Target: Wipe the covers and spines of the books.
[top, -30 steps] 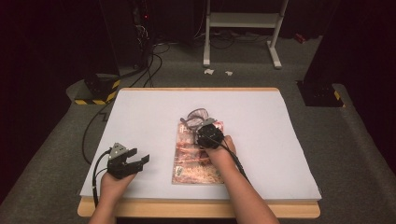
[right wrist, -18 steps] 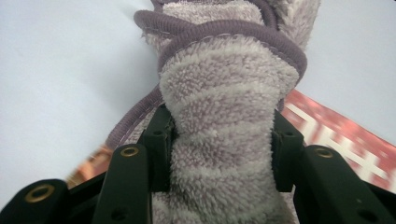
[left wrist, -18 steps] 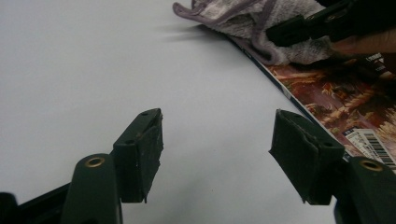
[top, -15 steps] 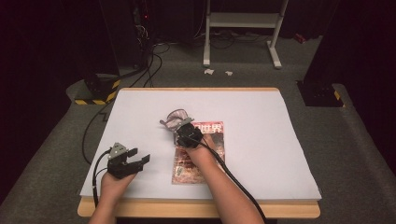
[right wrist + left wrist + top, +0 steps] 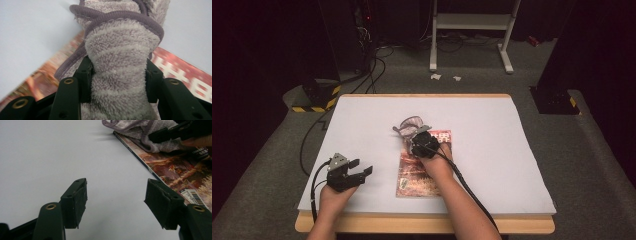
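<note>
- Nearest, at the table's (image 5: 362, 107) near-left, the left gripper (image 5: 357, 172) hovers with its 2 jaws spread wide and nothing between them, well apart from the work.
- Right of it lies the magazine (image 5: 417, 177), long axis running near to far.
- On the magazine's far end, the right gripper (image 5: 117, 82) is clenched on the towel (image 5: 118, 75), a striped grey cloth bunched between both pads.
- The towel (image 5: 409, 125) extends far-left of that gripper, overhanging the magazine's far-left corner; the right hand is plainly the nearer.
- Hard to make out: the towel's full shape and how much still rests on the cover.
</note>
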A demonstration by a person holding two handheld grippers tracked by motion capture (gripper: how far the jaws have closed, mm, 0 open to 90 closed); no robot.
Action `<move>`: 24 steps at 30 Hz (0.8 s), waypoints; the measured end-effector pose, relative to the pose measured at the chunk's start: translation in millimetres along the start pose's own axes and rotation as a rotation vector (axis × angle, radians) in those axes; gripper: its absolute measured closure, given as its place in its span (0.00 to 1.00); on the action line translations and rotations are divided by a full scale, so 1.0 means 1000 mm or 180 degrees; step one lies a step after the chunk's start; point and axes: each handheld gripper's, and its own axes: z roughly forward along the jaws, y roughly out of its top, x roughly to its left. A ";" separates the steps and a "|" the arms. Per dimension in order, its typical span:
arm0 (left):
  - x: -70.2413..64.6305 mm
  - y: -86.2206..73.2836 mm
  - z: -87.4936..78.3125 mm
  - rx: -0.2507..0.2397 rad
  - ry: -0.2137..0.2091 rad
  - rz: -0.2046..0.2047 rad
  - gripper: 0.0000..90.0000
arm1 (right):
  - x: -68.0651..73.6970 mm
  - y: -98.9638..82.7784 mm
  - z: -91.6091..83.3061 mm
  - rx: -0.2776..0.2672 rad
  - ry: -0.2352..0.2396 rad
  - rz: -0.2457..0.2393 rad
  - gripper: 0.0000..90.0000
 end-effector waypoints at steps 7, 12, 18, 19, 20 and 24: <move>-0.001 0.000 0.001 0.0016 -0.0014 0.0004 0.38 | -0.031 -0.022 -0.014 -0.0008 -0.0111 0.0162 0.59; -0.003 0.000 0.002 0.0027 -0.0013 0.0019 0.38 | -0.050 -0.036 -0.024 -0.0010 -0.0198 0.0243 0.59; -0.005 -0.001 0.005 0.0071 -0.0017 0.0043 0.38 | -0.071 -0.048 -0.035 0.0027 -0.0286 0.0394 0.59; -0.006 -0.002 0.005 0.0075 -0.0017 0.0043 0.38 | -0.074 -0.050 -0.036 0.0027 -0.0300 0.0421 0.59; -0.006 -0.002 0.006 0.0077 -0.0017 0.0046 0.38 | -0.077 -0.051 -0.036 0.0026 -0.0305 0.0431 0.59; -0.006 -0.002 0.006 0.0081 -0.0014 0.0049 0.38 | -0.078 -0.053 -0.037 0.0009 -0.0310 0.0450 0.59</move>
